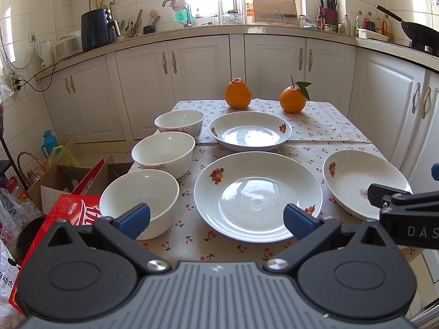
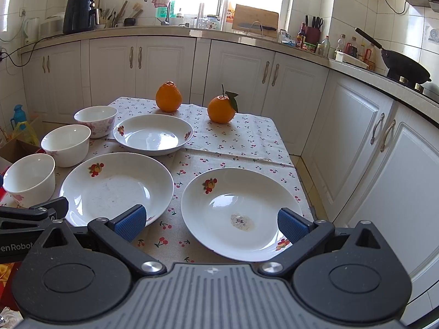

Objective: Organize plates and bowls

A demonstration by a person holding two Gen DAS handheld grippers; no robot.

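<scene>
While both of my grippers hover at the near edge of the table (image 1: 343, 126), nothing on it is being touched. Starting at the far left, three white bowls stand in a line along the left side of the cherry-print cloth: the near bowl (image 1: 139, 202) right in front of my left gripper (image 1: 216, 220), the middle bowl (image 1: 163, 153) just beyond it, and the far bowl (image 1: 179, 124), which has a pink flower pattern on its outside. My left gripper's blue pads are spread wide with nothing between them; one pad overlaps the near bowl in view, the other overlaps the rim of the large plate (image 1: 258, 196), which lies just right of the bowls. Behind that sits the far plate (image 1: 249, 130), and past it two oranges (image 1: 238, 93) stand near the back edge, the right one with a leaf on its stem.

Further right, the right plate (image 2: 241, 213) lies near the table's right edge, apart from the other two, with a small stain in its middle. My right gripper (image 2: 211, 224) is held in front of it, fingers wide apart and empty. All three plates carry small fruit motifs on their rims.
</scene>
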